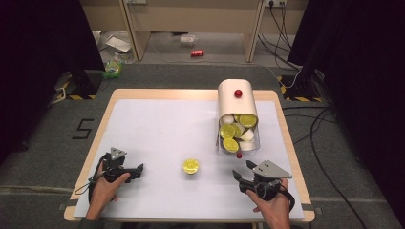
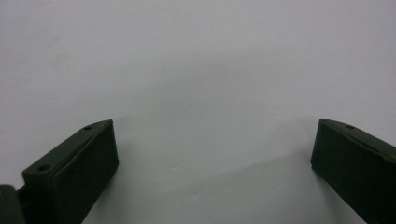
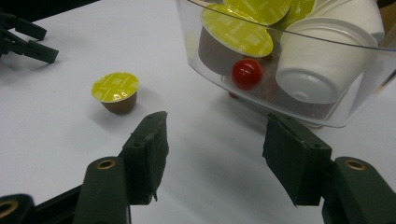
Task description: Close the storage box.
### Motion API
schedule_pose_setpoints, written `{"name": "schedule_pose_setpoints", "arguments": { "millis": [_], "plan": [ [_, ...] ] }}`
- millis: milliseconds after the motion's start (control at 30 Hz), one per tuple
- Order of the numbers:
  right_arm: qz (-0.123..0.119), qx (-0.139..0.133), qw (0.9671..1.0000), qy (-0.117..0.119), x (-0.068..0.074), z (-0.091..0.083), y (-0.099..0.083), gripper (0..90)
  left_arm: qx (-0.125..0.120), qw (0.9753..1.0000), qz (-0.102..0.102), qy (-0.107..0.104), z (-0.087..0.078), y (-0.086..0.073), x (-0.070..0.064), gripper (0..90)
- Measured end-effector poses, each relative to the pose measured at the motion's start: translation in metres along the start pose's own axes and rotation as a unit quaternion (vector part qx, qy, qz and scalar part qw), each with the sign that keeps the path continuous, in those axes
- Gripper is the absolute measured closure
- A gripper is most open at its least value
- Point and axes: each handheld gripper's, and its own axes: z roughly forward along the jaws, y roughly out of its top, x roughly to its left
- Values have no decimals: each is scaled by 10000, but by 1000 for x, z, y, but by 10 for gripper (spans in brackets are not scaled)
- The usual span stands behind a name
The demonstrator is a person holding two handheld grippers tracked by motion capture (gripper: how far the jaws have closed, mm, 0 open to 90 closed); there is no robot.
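Nearest to me, both tongs rest low over the white table (image 1: pixel 157 124), one in each hand. The left tongs (image 1: pixel 139 169) have their jaws spread wide with nothing between them, pointed across bare tabletop, as if parked out of the way. The right tongs (image 3: pixel 212 154) are spread too and empty, aimed forward, which looks like a ready pose for a pick. Ahead of them and off to their left sits a single coffee pod (image 3: pixel 116 92), upright, yellow lid up, standing alone between the two tongs and so easy to pinch. Just beyond the right tongs, a clear bin (image 3: pixel 299 109) holds more pods (image 3: pixel 236 37) under a tan cover (image 1: pixel 236 98) with a red knob.
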Motion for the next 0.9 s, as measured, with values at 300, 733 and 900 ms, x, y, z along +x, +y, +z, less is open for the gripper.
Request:
{"name": "schedule_pose_setpoints", "arguments": {
  "millis": [300, 733, 900],
  "plan": [
    [-1, -78, 10000, -20, -2, -1, 3, 409, 4, 10000, 7, 1, 0, 0, 0, 0],
    [-37, -62, 9999, -145, -6, 4, 5, 414, -2, 10000, -3, -5, 0, 0, 0, 0],
    [-41, -23, 9998, -176, -8, 8, 6, 416, -3, 10000, -4, -6, 0, 0, 0, 0]
  ]
}}
